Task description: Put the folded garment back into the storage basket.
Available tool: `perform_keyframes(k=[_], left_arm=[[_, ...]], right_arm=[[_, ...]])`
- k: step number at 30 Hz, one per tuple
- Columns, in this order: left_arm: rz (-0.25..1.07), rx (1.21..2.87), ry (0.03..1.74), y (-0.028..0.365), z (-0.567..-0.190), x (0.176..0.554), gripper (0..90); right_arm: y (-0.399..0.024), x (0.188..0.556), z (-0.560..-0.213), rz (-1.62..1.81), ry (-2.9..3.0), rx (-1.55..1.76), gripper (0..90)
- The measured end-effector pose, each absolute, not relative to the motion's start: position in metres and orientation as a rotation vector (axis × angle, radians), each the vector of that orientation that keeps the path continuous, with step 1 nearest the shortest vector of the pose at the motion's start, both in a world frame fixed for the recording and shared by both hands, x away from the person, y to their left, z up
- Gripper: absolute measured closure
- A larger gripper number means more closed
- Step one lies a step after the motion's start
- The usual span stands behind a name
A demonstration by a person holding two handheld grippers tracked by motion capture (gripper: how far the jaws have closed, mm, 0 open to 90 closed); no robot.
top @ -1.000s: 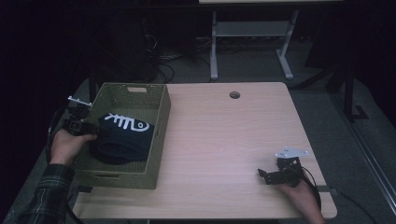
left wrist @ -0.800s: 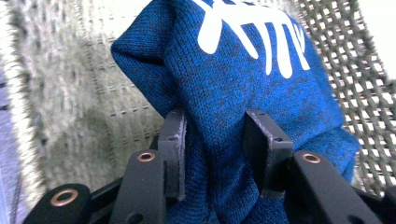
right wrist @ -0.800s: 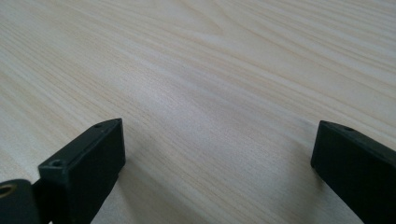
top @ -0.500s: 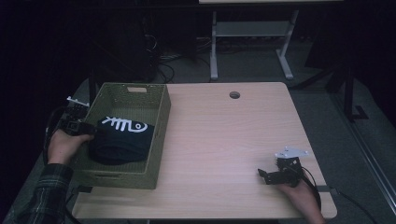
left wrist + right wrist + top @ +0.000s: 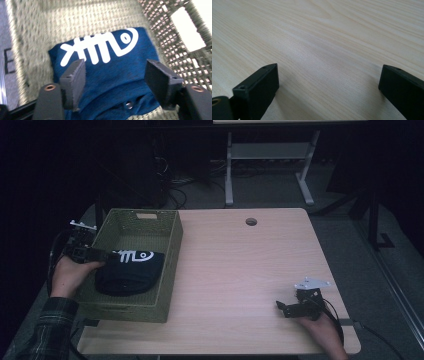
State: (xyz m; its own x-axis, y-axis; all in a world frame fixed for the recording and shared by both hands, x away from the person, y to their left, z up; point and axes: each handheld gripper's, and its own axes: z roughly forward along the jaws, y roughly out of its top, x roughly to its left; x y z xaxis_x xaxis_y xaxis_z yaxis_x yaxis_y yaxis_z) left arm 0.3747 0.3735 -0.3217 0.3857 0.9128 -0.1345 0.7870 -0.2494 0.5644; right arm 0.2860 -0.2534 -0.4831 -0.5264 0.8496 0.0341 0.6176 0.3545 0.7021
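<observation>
A dark blue folded garment (image 5: 131,271) with a white fishbone print lies inside the green woven basket (image 5: 169,265) on the left of the table. My left gripper (image 5: 104,255) reaches over the basket's left rim, just above the garment (image 5: 117,85). Its jaws have just been opening, and my left gripper (image 5: 116,66) now stands open, the cloth below the pads and not pressed by them. My right gripper (image 5: 281,308) rests low at the table's front right. In the right gripper view my right gripper (image 5: 329,72) is open over bare wood with nothing between the jaws.
The light wooden table (image 5: 240,265) has a round cable hole (image 5: 251,221) near its far edge. The basket wall (image 5: 160,30) has a handle cutout on the far side. A white desk frame (image 5: 270,155) stands on the dark floor behind.
The left jaws have opened and let go of the garment, which has settled flatter into the basket. The left hand has drawn back slightly. The right gripper has stayed put.
</observation>
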Motion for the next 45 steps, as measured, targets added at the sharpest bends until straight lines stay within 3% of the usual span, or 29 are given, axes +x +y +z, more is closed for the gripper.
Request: perform_keyframes(k=[14,45], left_arm=[[0.315,2.098,1.324,0.322,-0.309,0.369,14.2],[0.255,2.161,1.002,0.168,-0.331,0.349,13.4]], right_arm=[[-0.253,0.286,-0.483,0.964,2.286,1.293,2.6],[-0.253,0.286,-0.483,0.964,2.286,1.292,2.6]])
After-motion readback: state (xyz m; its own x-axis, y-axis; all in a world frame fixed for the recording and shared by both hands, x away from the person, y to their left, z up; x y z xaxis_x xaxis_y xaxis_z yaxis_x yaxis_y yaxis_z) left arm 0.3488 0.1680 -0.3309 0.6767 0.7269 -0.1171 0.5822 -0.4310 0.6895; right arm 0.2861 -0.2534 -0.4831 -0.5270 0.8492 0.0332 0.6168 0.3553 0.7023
